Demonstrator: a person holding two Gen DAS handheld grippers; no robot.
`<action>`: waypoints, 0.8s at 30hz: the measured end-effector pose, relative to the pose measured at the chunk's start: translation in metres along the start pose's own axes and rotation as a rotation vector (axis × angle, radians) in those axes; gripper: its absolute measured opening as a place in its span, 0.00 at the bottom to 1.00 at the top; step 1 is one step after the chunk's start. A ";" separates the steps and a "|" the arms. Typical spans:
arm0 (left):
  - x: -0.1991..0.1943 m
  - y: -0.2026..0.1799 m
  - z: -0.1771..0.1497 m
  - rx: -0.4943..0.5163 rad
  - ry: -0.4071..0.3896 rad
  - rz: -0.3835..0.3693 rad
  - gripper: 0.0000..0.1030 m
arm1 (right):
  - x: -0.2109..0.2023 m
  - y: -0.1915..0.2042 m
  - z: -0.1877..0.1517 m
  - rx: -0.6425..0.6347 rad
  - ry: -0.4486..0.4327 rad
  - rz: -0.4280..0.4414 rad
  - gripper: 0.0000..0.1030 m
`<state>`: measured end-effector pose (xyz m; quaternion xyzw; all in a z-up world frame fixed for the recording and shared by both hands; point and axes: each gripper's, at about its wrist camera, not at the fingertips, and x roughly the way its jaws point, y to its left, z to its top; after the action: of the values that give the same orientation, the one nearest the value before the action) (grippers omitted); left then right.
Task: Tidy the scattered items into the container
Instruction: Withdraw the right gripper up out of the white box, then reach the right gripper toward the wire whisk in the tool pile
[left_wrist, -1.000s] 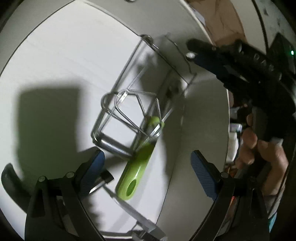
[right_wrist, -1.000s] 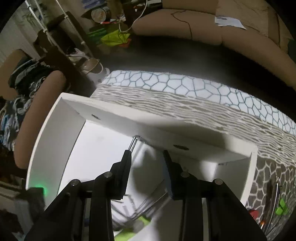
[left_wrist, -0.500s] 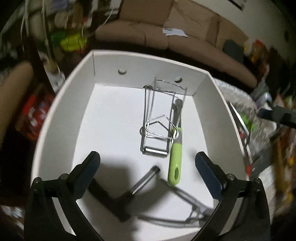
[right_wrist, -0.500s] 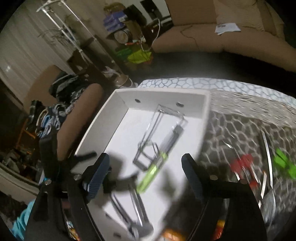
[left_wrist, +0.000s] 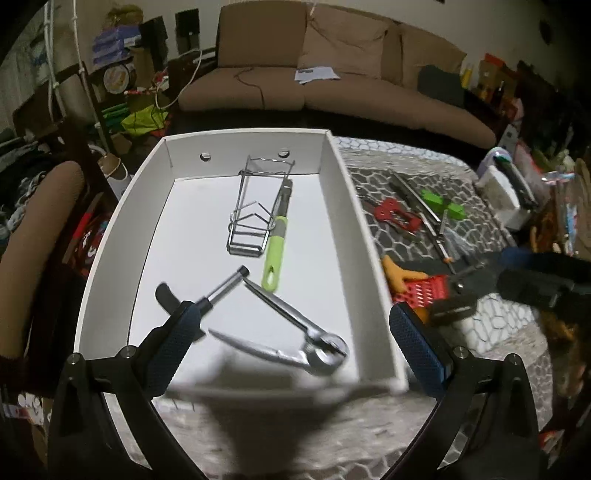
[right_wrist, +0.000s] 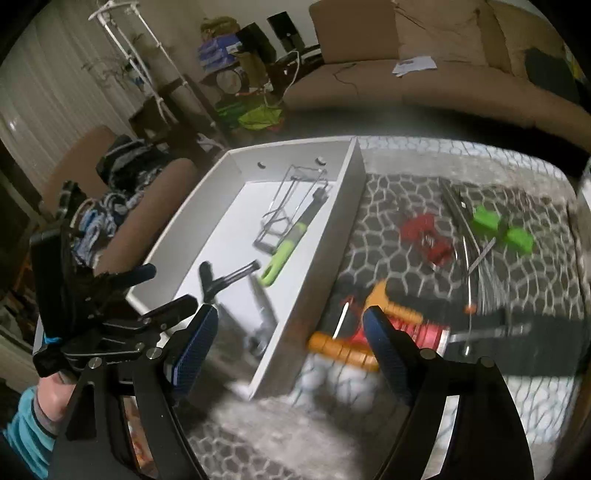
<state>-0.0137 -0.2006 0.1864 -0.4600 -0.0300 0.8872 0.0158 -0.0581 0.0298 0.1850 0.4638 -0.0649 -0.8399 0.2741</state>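
A white box (left_wrist: 340, 192) holds a wire rack (left_wrist: 255, 206), a green-handled peeler (left_wrist: 275, 254), a black-handled tool (left_wrist: 207, 299) and metal tongs (left_wrist: 295, 332). My left gripper (left_wrist: 295, 347) hangs open above the box's near end, nothing between its fingers. My right gripper (right_wrist: 290, 347) is open too and empty, hovering over the box's right wall (right_wrist: 332, 236). Just right of it on the patterned cloth lies an orange-handled red grater (right_wrist: 391, 321). A red piece (right_wrist: 428, 236) and a green piece (right_wrist: 502, 229) lie farther out. The left gripper (right_wrist: 159, 291) shows at the left of the right wrist view.
Thin metal blades and skewers (left_wrist: 424, 206) lie among the scattered items on the cloth. A brown sofa (left_wrist: 332, 85) stands behind the table. A padded chair (right_wrist: 122, 206) and clutter sit to the left of the box. A sleeve and hand (right_wrist: 37, 406) hold the left gripper.
Both grippers have pulled back and risen out of the box, so the whole box and the cloth now show. The right gripper's jaws have widened from narrow to open.
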 end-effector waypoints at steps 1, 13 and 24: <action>-0.009 -0.005 -0.005 0.001 -0.005 0.002 1.00 | -0.005 0.003 -0.006 -0.006 -0.004 -0.009 0.81; -0.049 -0.055 -0.043 0.004 -0.069 0.003 1.00 | -0.052 -0.016 -0.085 0.055 -0.059 -0.080 1.00; -0.017 -0.118 -0.073 0.025 -0.102 -0.108 1.00 | -0.076 -0.097 -0.121 0.143 -0.110 -0.257 1.00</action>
<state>0.0558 -0.0807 0.1665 -0.4117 -0.0445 0.9077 0.0677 0.0339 0.1688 0.1382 0.4400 -0.0798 -0.8854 0.1268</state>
